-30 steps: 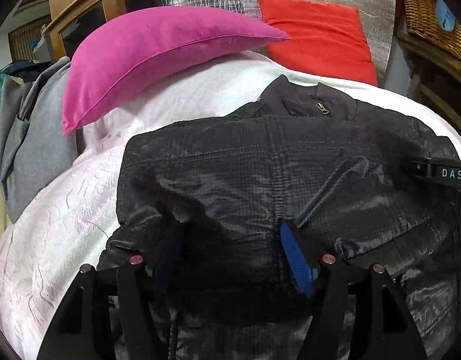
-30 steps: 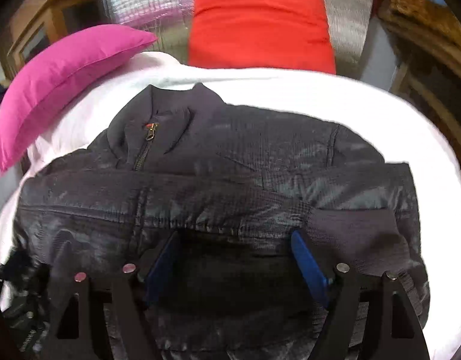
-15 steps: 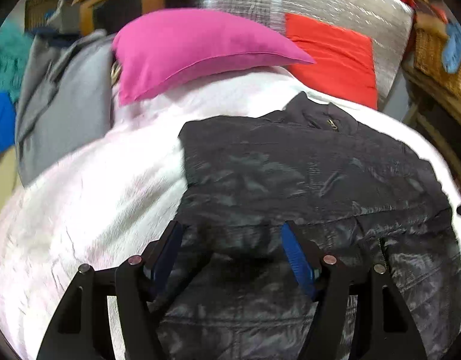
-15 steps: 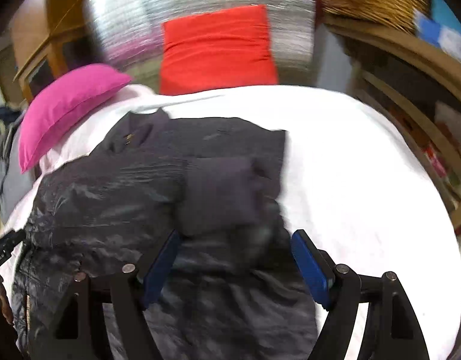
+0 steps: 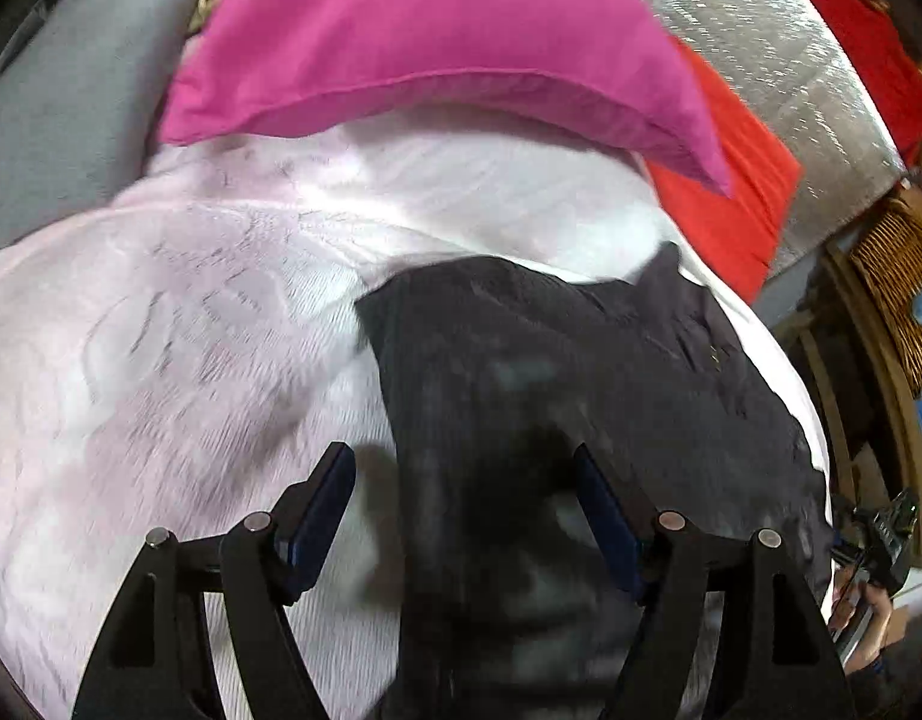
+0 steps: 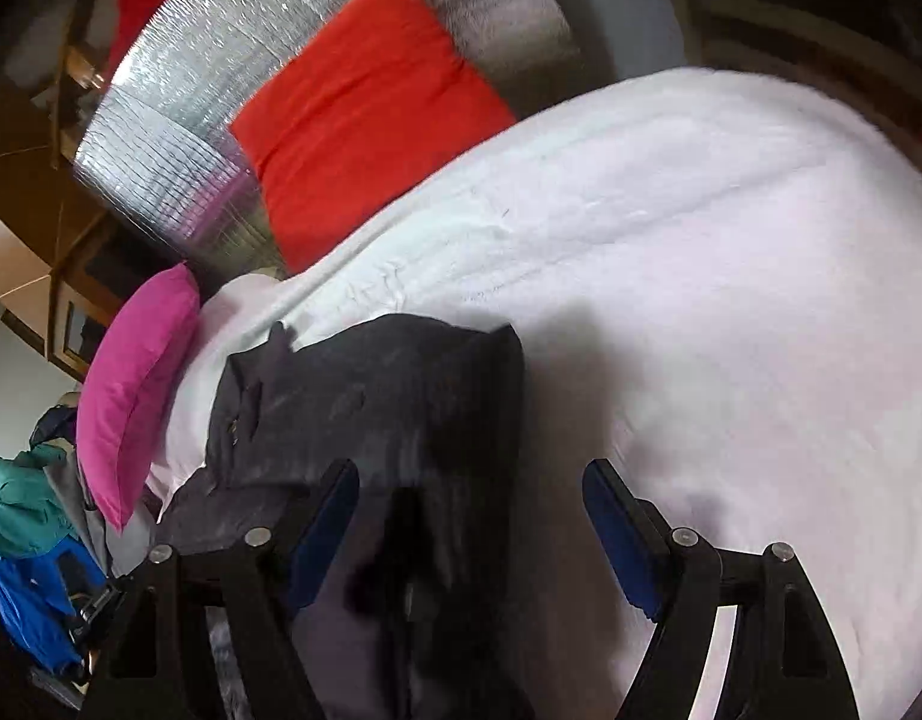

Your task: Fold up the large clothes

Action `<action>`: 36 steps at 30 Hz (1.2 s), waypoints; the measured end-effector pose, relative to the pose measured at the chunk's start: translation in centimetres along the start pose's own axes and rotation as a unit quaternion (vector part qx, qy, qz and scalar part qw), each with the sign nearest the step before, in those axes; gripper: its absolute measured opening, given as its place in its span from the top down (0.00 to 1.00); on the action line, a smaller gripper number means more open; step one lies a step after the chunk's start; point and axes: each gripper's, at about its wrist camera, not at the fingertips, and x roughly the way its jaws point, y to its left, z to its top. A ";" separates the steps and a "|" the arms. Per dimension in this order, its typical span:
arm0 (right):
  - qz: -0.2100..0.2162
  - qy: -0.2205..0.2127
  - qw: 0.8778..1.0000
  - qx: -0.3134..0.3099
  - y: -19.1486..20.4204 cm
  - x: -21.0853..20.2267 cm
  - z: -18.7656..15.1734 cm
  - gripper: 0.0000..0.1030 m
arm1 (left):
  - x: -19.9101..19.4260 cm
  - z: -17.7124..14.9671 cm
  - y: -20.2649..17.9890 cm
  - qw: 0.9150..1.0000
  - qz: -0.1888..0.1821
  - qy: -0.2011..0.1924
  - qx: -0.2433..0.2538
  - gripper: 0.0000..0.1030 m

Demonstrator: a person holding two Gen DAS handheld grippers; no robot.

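A black quilted jacket lies on the white bed cover, collar toward the cushions and its sides folded in. My left gripper hovers over the jacket's left edge. Its jaws are opening, with the edge of the fabric below and between them, and the blue pads do not press on it. In the right wrist view the jacket fills the lower left. My right gripper stands open over the jacket's right edge, one finger above cloth, the other above bare cover.
A pink pillow and a red cushion lean at the head of the bed against a silver foil panel. Grey clothing lies at the left. Blue and teal garments are piled beside the bed. A wicker basket stands at the right.
Both grippers have swung apart and rolled: the left went from the jacket's middle to its left edge, the right to its right edge. The jacket stays flat on the bed.
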 end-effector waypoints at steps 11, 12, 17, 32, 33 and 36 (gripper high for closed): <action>-0.056 -0.031 0.989 -0.134 5.0 -0.9 0.7 0.90 | 1.5 2.3 -2.6 0.996 -0.006 -0.031 0.080 0.86; -0.074 -0.004 0.989 -0.126 4.3 0.3 0.5 0.89 | 3.1 2.0 -2.1 0.997 0.022 -0.004 0.076 0.85; -0.074 -0.023 0.994 -0.074 2.4 0.2 -1.1 0.28 | 1.6 2.1 -1.8 0.998 0.034 -0.032 0.048 0.60; -0.139 0.005 0.958 -0.250 13.7 1.1 -10.1 0.28 | 1.3 -7.4 -9.1 0.974 0.123 -0.063 0.178 0.27; -0.147 0.014 0.956 -0.255 13.3 2.1 -10.7 0.27 | 1.1 -7.6 -9.0 0.973 0.121 -0.076 0.181 0.27; -0.148 -0.004 0.955 -0.258 13.1 1.9 -11.2 0.25 | -0.9 -6.2 -8.3 0.981 0.068 -0.073 0.164 0.27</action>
